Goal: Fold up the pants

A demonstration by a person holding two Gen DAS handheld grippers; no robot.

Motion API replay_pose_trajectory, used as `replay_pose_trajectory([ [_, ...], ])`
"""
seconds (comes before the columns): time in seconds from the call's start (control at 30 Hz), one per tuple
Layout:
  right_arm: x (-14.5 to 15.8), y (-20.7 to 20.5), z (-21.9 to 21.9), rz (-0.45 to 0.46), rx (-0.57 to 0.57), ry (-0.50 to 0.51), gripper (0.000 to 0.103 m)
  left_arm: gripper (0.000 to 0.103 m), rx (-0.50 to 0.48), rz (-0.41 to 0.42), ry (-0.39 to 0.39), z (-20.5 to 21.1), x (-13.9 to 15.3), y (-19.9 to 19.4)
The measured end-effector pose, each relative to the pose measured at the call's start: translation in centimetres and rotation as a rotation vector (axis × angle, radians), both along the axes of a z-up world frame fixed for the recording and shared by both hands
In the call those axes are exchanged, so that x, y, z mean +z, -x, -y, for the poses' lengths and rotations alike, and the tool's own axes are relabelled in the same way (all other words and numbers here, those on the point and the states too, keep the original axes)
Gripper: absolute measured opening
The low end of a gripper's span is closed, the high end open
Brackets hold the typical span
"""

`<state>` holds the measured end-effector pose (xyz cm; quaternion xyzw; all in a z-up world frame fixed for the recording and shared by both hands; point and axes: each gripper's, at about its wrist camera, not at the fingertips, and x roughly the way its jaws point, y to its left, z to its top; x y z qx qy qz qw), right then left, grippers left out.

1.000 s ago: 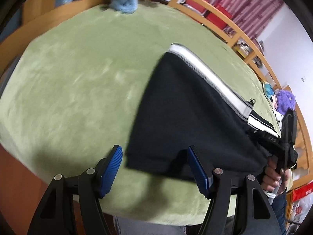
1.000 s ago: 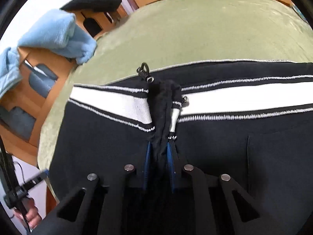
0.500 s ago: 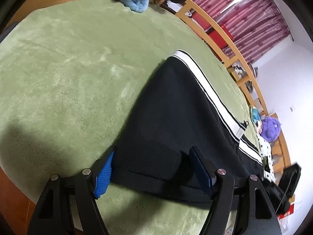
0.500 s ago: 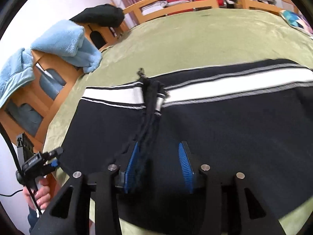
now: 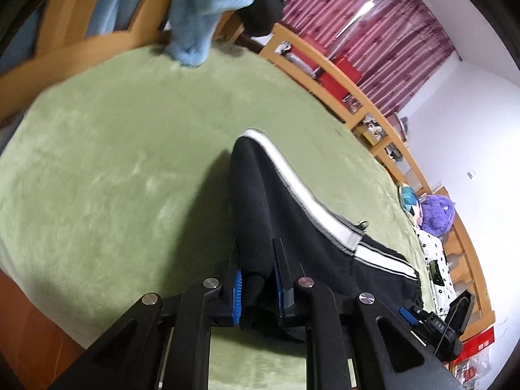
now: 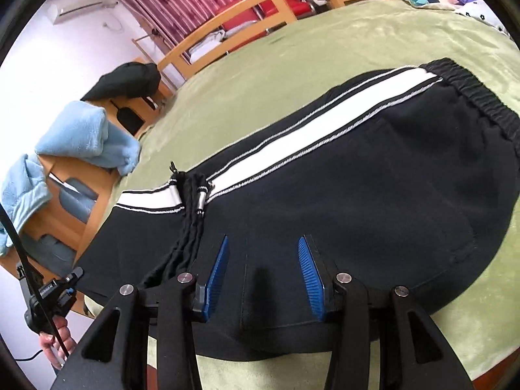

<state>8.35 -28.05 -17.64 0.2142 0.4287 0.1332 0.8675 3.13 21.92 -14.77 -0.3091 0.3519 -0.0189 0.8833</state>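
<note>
Since a second ago the left gripper [image 5: 256, 279] has closed from wide apart onto the hem edge of the pants [image 5: 260, 208] and lifted it off the blanket [image 5: 107, 169]; its jaws are closing, black cloth pinched between the pads. Meanwhile the right gripper [image 6: 263, 276] has let go of the bunched drawstring [image 6: 191, 208] and slid toward the waistband [image 6: 481, 97]; it stands half open, nothing gripped, above the flat cloth. Pants lie lengthwise across the blanket, hem at the left, waistband beyond the right. Folding hem toward waistband appears next, and the left hand has the hold.
</note>
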Motion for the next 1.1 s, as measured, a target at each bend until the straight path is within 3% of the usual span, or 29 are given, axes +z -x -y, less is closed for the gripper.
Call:
replay_pose_trajectory([
  [0.2,0.9,0.9,1.8,0.038,-0.038,0.031,0.044,0.014,-0.074,0.066,-0.083,2.6,4.3,-0.8],
  [0.3,1.1,1.2,3.8,0.036,-0.078,0.045,0.044,0.013,-0.164,0.137,-0.143,6.3,8.2,-1.8],
  [0.43,1.5,1.9,7.4,0.045,-0.147,0.051,0.044,0.013,-0.332,0.248,-0.241,14.4,13.6,-3.2],
  [0.63,2.3,4.1,14.6,0.059,-0.287,0.047,0.044,0.013,-0.585,0.345,-0.26,28.8,17.5,-6.7],
  [0.77,2.8,6.9,19.9,0.031,-0.399,0.049,0.044,0.013,-0.755,0.338,-0.19,38.6,16.5,-9.3],
  [0.83,2.9,8.3,22.0,0.026,-0.439,0.073,0.044,0.016,-0.847,0.25,-0.164,43.4,14.2,-10.6],
  [0.93,2.6,9.4,24.5,0.009,-0.472,0.082,0.045,0.027,-0.887,0.186,-0.121,45.2,11.3,-10.9],
  [1.1,2.2,8.0,25.7,0.034,-0.455,-0.015,0.045,0.042,-0.827,0.102,-0.162,42.5,7.7,-11.5],
])
